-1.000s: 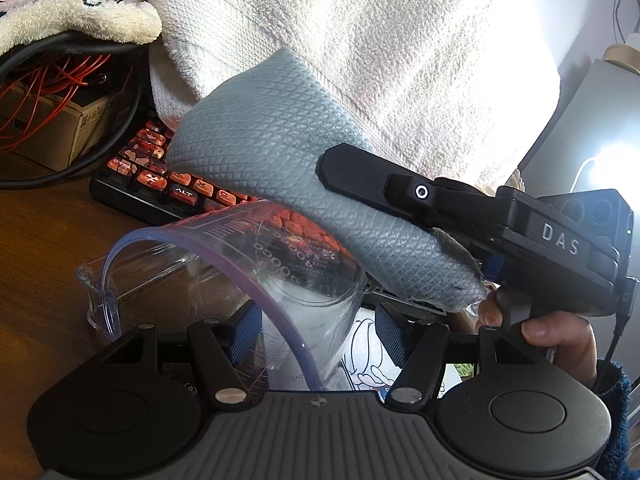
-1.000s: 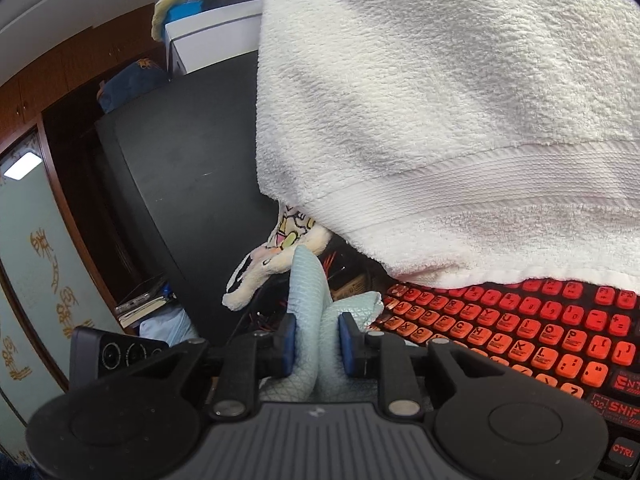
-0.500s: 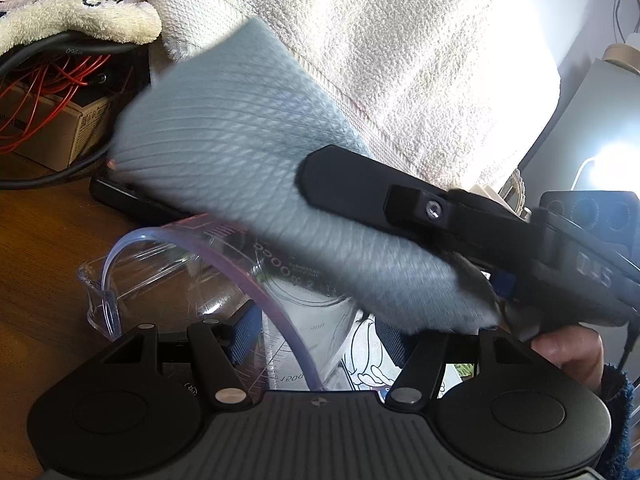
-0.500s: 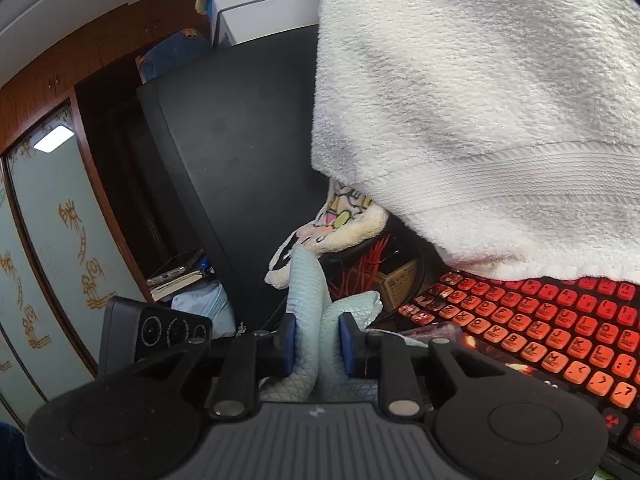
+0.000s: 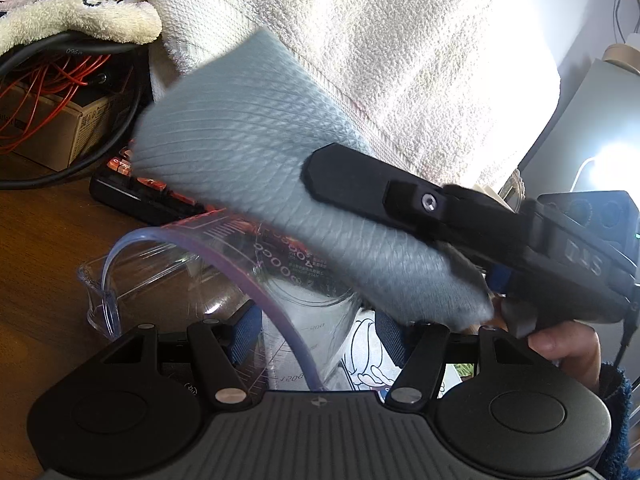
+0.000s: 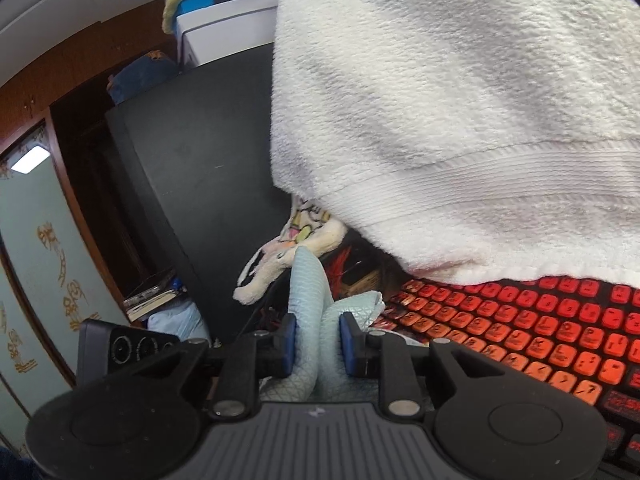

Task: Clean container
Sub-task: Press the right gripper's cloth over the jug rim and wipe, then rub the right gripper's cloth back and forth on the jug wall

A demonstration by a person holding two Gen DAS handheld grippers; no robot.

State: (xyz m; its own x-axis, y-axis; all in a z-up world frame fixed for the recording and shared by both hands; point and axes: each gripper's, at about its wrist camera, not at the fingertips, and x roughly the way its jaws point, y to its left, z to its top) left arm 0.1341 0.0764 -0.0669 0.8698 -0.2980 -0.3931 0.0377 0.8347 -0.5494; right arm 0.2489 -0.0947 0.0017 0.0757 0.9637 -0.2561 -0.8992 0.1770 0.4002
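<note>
Grey cloth (image 5: 256, 168) now higher over clear jug (image 5: 288, 280), vs 1s ago.

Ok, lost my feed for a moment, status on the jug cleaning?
Left gripper clamped on clear jug. Right gripper shut on blue cloth, cloth above the jug mouth. Keyboard and white towel close behind.

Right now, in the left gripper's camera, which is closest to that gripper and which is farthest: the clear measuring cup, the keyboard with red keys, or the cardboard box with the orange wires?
1. Clear measuring cup: between the fingers of the left gripper, at the bottom middle.
2. Keyboard: just beyond the cup, to the left of the blue cloth.
3. Cardboard box: farthest, upper left, behind the keyboard.
</note>
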